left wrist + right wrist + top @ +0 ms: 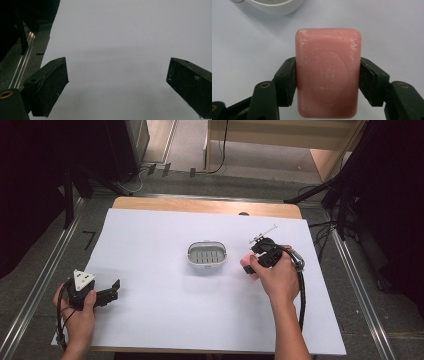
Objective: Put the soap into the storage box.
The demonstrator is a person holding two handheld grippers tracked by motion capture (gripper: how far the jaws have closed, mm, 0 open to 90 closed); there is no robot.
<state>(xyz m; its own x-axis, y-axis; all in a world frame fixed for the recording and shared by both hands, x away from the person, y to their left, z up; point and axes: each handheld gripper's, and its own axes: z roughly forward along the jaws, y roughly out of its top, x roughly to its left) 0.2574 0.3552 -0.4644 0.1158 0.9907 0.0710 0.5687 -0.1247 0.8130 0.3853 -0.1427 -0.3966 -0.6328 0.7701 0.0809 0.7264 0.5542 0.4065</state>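
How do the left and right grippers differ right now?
The right gripper is clamped on a pink soap bar; the left gripper stands wide open with nothing between its jaws. The right gripper is beside the soap dish; the left gripper sits far off near the table's left edge. Both have black jaws.

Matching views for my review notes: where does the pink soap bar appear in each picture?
High view: pink soap bar right of centre, in the right claw, beside the soap dish.
Left gripper view: not in it.
Right gripper view: centre, clamped between both jaws.
Shared landmark: the soap dish, at that view's top edge.
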